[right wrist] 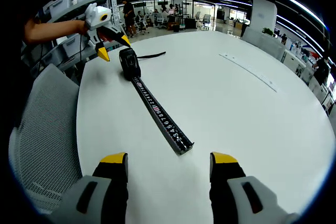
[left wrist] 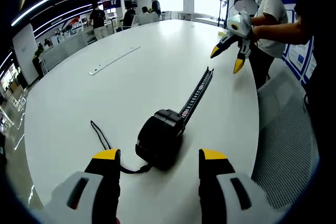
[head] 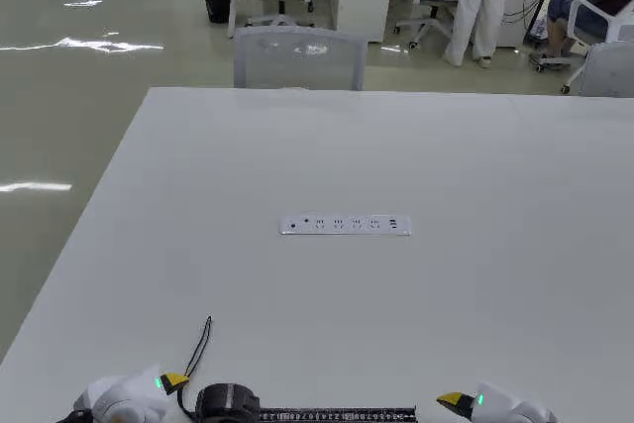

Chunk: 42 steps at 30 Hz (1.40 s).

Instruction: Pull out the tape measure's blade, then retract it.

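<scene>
while left gripper (left wrist: pixel 159 157) and right gripper (right wrist: pixel 169 161) are hovering released beside the tape measure (left wrist: pixel 160 139), its unheld blade (right wrist: pixel 160 116) is risking whipping back.

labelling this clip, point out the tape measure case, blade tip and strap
tape measure case (left wrist: pixel 160 137), left gripper view, top of housing
blade tip (right wrist: pixel 181 147), right gripper view, hooked end
strap (left wrist: pixel 100 134), left gripper view, mid cord

Black tape measure (left wrist: pixel 160 137), black blade (right wrist: pixel 160 116) with white numerals, white table (head: pixel 446 146), yellow-tipped white left gripper (left wrist: pixel 159 155) and right gripper (right wrist: pixel 169 158).
</scene>
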Tool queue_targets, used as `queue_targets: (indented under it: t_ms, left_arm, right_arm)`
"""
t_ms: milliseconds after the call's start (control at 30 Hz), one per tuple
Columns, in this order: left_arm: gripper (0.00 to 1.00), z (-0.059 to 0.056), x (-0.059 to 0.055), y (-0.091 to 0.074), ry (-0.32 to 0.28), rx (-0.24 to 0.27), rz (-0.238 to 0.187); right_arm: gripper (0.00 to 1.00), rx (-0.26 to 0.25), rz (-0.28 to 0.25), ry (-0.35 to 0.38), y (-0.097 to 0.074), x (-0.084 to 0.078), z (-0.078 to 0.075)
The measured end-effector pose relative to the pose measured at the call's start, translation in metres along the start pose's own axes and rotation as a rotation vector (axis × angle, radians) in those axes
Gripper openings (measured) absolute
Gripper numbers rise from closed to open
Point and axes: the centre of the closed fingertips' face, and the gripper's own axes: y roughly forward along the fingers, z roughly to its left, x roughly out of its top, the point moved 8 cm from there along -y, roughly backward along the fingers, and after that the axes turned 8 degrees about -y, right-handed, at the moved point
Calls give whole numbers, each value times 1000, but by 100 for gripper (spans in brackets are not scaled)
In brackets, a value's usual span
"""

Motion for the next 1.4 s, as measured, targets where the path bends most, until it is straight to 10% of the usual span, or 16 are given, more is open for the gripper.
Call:
queue_targets:
  t_ms: [1400]
  left_arm:
    - [86, -78, -10, -29, -219, 193, -180]
  right_arm:
    - [89, -225, -146, 154, -39, 26, 58]
